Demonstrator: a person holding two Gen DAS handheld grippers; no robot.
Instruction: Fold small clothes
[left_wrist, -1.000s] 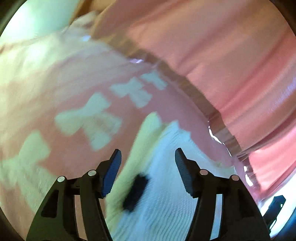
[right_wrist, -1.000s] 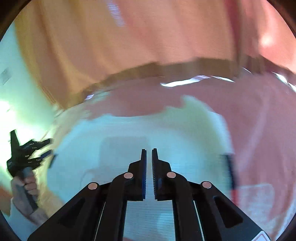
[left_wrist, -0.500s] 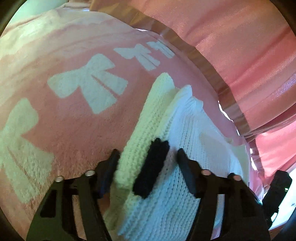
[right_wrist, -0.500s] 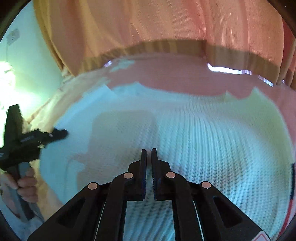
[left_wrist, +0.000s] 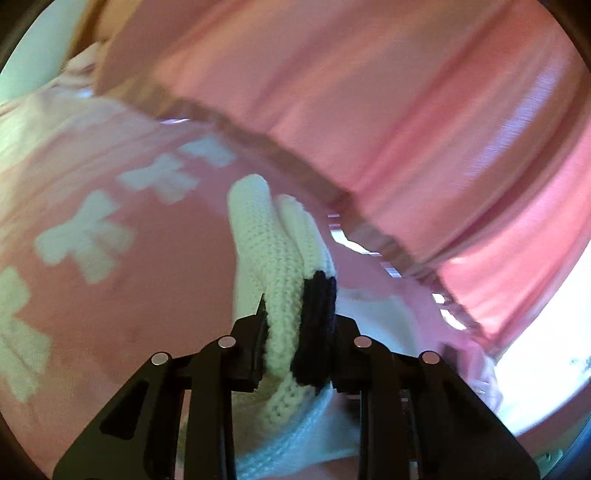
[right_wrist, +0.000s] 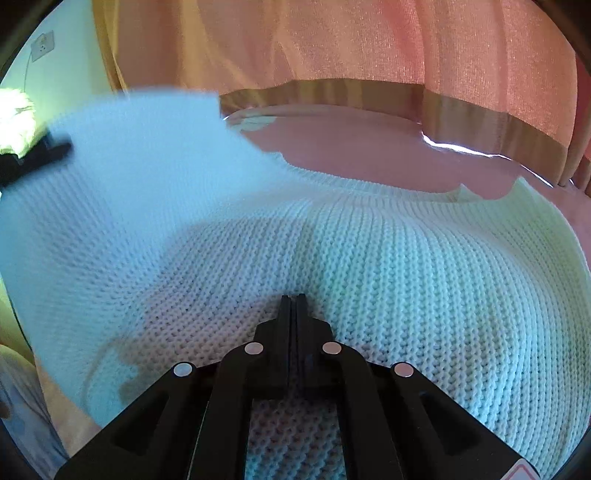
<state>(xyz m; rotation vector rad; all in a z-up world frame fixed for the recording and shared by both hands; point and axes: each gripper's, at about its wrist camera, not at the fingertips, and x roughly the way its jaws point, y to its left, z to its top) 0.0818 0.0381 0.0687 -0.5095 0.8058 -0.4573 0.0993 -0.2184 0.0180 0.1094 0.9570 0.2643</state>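
A white knitted sweater (right_wrist: 388, 258) lies spread on a pink blanket. My left gripper (left_wrist: 297, 328) is shut on its edge (left_wrist: 273, 258), a bunched fold with a black trim patch (left_wrist: 317, 317), lifted off the blanket. In the right wrist view that lifted part (right_wrist: 129, 147) rises blurred at the left, with the left gripper (right_wrist: 33, 158) at its edge. My right gripper (right_wrist: 293, 306) is shut, its tips resting down on the sweater's middle, with no cloth visibly between the jaws.
The pink blanket (left_wrist: 110, 295) has white bow prints (left_wrist: 85, 240). A pink curtain with a brown hem (left_wrist: 369, 110) hangs behind the bed; it also shows in the right wrist view (right_wrist: 332, 44). A wall socket (right_wrist: 42, 44) is at far left.
My left gripper closed on the sweater's black-trimmed edge and lifted it. The right gripper came down closer onto the sweater's middle and stays shut.
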